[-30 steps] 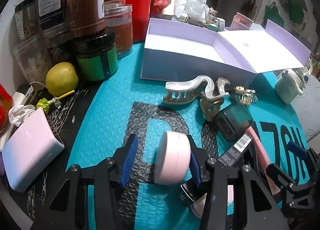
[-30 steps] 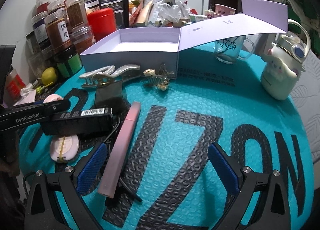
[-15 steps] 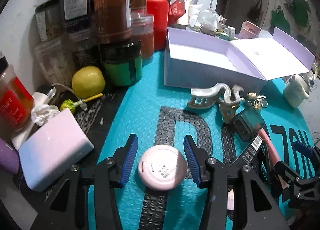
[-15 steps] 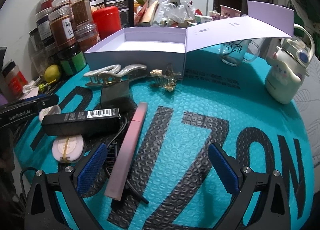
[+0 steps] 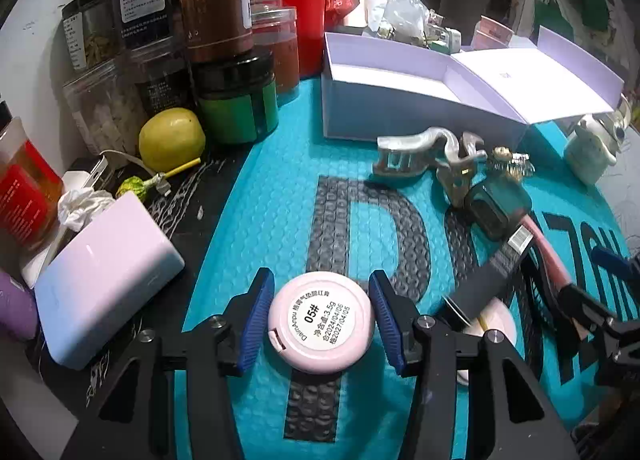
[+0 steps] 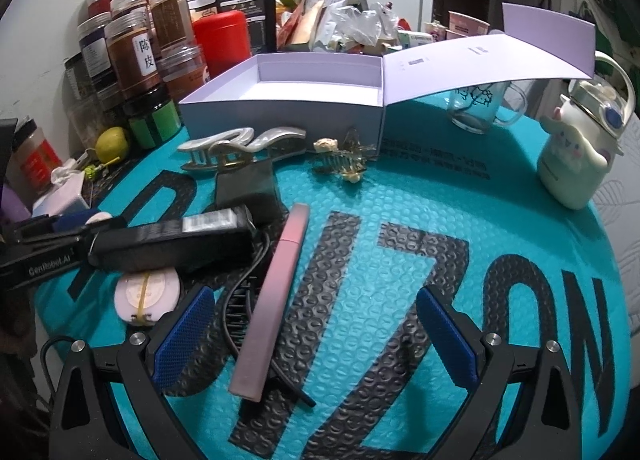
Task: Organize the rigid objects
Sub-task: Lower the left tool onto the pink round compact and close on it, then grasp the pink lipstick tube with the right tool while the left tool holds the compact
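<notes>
A round pink compact with a white label lies flat on the teal bubble mat, between the blue pads of my left gripper. The jaws stand around it, close to its sides. My right gripper is open and empty over the mat, with a long pink stick just left of its middle. A black barcode box, a second pink compact, a pearly hair claw, a dark green box and a gold clip lie nearby. The open lilac box is empty.
Jars, a green tub, a lemon and a white power bank crowd the left edge. A cartoon bottle and a glass mug stand at the right. A black cable lies under the stick.
The pink compact went from standing on edge between the left pads to lying flat, label up. The left gripper opened and pulled back left. The right gripper barely moved.
</notes>
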The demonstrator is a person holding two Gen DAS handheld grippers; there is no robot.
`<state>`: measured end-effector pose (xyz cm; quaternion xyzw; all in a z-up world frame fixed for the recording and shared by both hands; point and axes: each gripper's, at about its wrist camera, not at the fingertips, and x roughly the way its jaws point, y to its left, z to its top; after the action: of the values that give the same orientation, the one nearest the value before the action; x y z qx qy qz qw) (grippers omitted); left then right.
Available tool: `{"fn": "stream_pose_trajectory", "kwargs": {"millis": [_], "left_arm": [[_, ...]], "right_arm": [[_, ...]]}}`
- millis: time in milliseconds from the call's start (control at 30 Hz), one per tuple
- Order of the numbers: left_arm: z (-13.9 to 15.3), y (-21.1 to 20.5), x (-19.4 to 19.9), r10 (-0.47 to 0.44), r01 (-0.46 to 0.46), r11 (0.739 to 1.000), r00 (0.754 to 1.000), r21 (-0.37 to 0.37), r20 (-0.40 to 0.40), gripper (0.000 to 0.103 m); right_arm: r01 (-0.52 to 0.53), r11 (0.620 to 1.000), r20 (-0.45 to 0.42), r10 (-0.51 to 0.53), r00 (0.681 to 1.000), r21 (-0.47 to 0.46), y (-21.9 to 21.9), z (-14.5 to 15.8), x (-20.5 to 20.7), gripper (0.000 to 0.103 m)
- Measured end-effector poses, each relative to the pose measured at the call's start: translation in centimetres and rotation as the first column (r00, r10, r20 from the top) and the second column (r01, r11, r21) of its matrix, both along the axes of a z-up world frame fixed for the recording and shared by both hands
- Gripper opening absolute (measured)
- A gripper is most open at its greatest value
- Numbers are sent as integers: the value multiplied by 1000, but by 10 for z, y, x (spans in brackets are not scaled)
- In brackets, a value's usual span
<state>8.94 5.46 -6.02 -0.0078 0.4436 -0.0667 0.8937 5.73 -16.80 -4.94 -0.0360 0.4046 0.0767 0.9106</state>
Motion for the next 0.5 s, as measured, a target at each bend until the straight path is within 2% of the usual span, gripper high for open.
{"fn": "stream_pose_trajectory", "kwargs": {"millis": [100, 267, 367, 400, 433, 500], "left_arm": [[-3, 1, -2, -15, 15, 1000, 1000, 7, -8, 50], [-5, -1, -7, -27, 26, 999, 999, 39, 31, 50], [-5, -1, -8, -17, 16, 999, 999, 31, 31, 50], [-5, -1, -10, -17, 16, 999, 999, 30, 32, 50], [-5, -1, -11, -20, 19, 999, 999, 30, 33, 50], [-5, -1, -14, -26, 25, 999, 999, 33, 31, 50]], "right_arm": [[-9, 1000, -1, 9, 1000, 6, 2, 0, -1, 103], [-3, 1000, -14, 3, 1000, -4, 4, -2, 0, 101], [8, 1000, -5, -8, 1000, 21, 0, 0, -2, 70], [15, 1000, -7, -15, 1000, 26, -1, 1, -2, 54], [28, 999, -11, -28, 1000, 28, -2, 1, -1, 50], [29, 998, -25, -28, 999, 49, -5, -1, 1, 49]]}}
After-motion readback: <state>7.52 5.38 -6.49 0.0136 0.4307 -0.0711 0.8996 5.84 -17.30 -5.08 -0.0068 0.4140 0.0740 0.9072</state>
